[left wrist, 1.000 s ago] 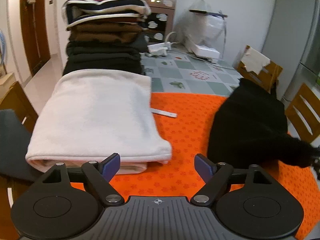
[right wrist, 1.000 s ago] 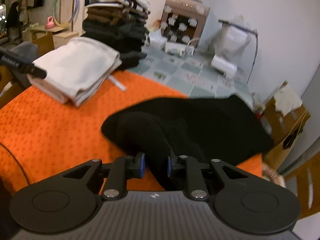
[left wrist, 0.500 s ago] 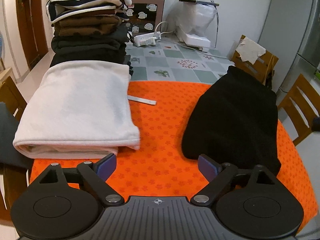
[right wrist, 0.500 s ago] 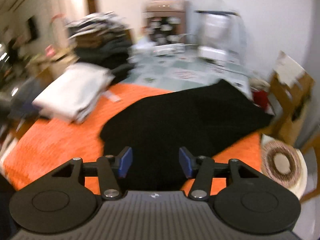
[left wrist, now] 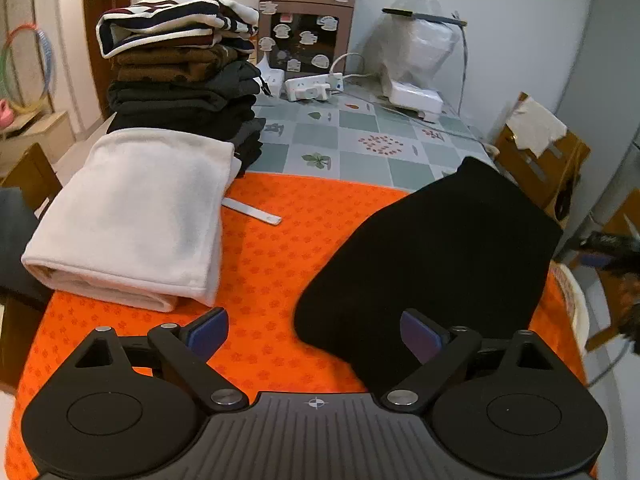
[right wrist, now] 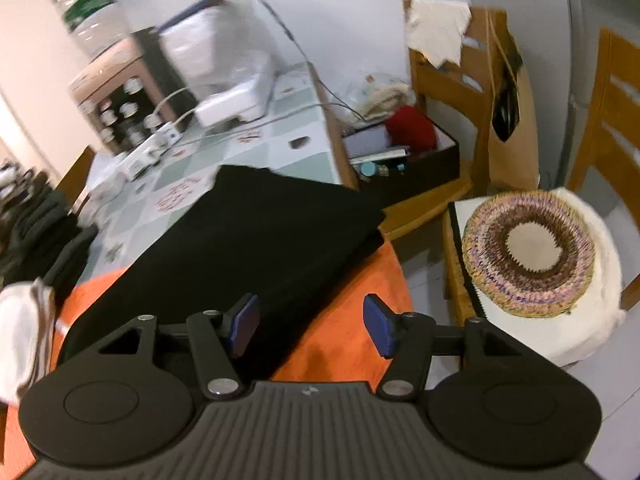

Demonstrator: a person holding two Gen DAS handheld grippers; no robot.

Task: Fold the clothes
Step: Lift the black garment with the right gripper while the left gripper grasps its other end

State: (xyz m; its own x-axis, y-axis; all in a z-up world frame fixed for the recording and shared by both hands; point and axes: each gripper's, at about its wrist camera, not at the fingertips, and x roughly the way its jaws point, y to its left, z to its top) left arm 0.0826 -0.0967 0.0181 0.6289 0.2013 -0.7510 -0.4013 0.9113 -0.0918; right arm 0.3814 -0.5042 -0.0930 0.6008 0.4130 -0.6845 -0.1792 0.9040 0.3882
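Left wrist view: the left claw [left wrist: 314, 334] hangs with jaws wide apart, having just opened further, nothing between them — the folded black fabric garment [left wrist: 440, 256] lies flat on the orange patterned table [left wrist: 276, 264], right of a folded cream fleece garment [left wrist: 132, 216]. The right claw [right wrist: 310, 328] has also just spread, empty, above the garment's near edge.

- black garment [left wrist: 440, 248], plain
- orange mat [left wrist: 276, 256], small flower print
- white folded towel [left wrist: 132, 216]
- navy/white striped top [left wrist: 172, 24] on stack
- grey-green checked tablecloth [left wrist: 360, 136]
- blue gripper pads [left wrist: 208, 330]

Right gripper [right wrist: 310, 328] just opening, empty, above folded black garment [right wrist: 256, 236] on orange cloth [right wrist: 352, 312], round cushion [right wrist: 528, 252] beside.
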